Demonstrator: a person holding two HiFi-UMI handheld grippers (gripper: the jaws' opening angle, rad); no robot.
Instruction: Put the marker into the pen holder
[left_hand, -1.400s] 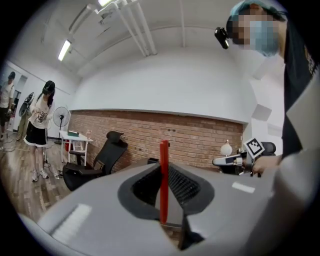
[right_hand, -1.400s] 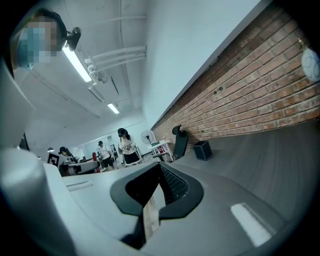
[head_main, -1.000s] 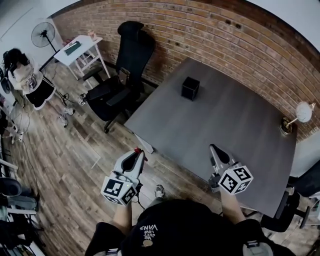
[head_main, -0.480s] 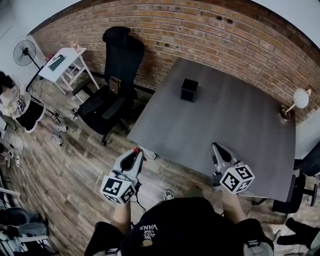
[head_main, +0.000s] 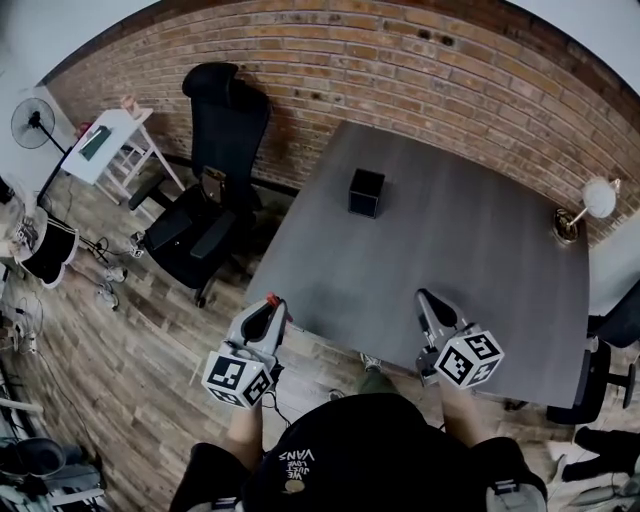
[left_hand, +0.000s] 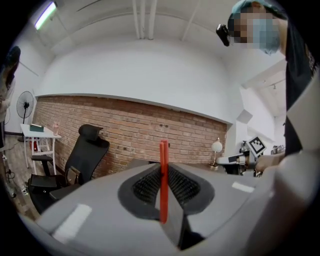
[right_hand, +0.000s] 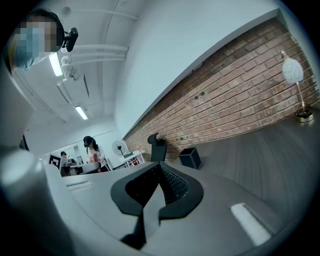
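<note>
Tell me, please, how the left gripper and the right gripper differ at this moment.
The left gripper is shut on a red marker; the right gripper is shut on nothing. The left gripper hangs over the floor beside the table; the right gripper is over the table. Both point toward the brick wall.

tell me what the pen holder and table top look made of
Pen holder: matte black, straight-sided cube, likely plastic or metal; too small to tell. Table top: dull dark grey with faint grain streaks, probably wood-look laminate.
</note>
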